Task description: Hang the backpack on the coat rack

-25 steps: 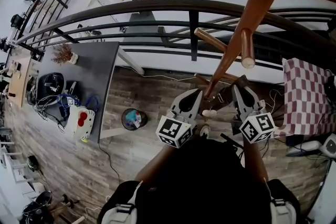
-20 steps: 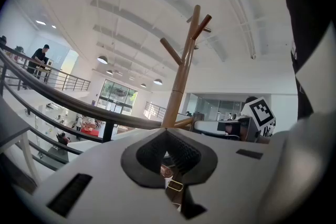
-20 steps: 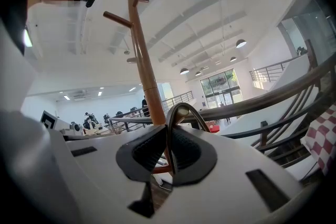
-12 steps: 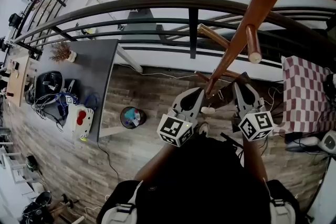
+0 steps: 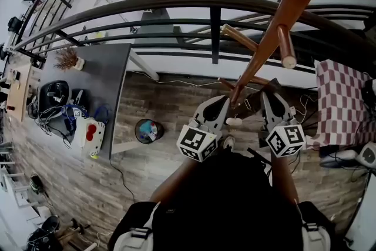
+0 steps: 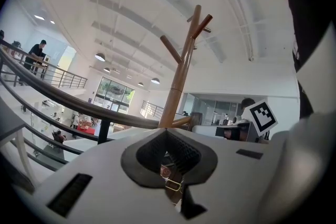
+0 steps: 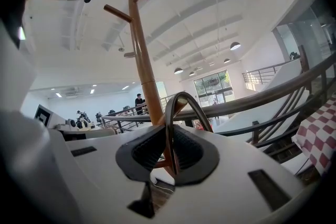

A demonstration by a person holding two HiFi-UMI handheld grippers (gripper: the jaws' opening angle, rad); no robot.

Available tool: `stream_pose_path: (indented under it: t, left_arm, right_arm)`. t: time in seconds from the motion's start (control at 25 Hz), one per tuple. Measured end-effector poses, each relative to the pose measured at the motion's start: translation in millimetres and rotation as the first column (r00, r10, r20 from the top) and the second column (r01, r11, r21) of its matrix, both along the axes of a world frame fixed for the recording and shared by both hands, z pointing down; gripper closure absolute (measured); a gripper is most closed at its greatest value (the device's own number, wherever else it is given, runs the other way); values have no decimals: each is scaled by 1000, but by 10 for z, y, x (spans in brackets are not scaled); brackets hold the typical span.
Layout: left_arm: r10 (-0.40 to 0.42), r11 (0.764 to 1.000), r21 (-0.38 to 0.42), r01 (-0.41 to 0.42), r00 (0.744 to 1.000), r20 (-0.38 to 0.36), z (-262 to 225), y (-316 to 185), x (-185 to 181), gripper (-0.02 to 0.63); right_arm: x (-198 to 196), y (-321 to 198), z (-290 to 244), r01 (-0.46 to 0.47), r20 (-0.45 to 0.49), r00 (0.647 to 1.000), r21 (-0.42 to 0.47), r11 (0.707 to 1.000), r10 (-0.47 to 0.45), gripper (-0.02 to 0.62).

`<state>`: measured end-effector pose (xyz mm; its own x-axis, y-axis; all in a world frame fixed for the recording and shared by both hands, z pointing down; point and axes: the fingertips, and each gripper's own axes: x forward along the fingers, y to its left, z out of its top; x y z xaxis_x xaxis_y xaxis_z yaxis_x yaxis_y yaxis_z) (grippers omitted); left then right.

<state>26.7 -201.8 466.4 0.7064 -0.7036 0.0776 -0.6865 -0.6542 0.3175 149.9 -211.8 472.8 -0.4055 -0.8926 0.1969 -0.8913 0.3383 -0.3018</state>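
Staying by the coat rack, left claw and right claw keep pinching the backpack.

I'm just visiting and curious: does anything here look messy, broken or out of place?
Nothing looks spilled or broken. The left gripper and right gripper each hold the backpack by the coat rack. The only untidy spot is the tangle of cables on the grey table at left.

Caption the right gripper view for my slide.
Right gripper shut on a dark strap loop, the wooden coat rack standing behind it.
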Motion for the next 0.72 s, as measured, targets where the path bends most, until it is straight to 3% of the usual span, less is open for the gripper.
stream_pose_path:
  t: [0.72]
  left_arm:
    - [47,999,10,-47,999,-24,-64,21,65,598]
  right_arm:
    - [23,125,94,-59,-2,998,-24,998,58,565]
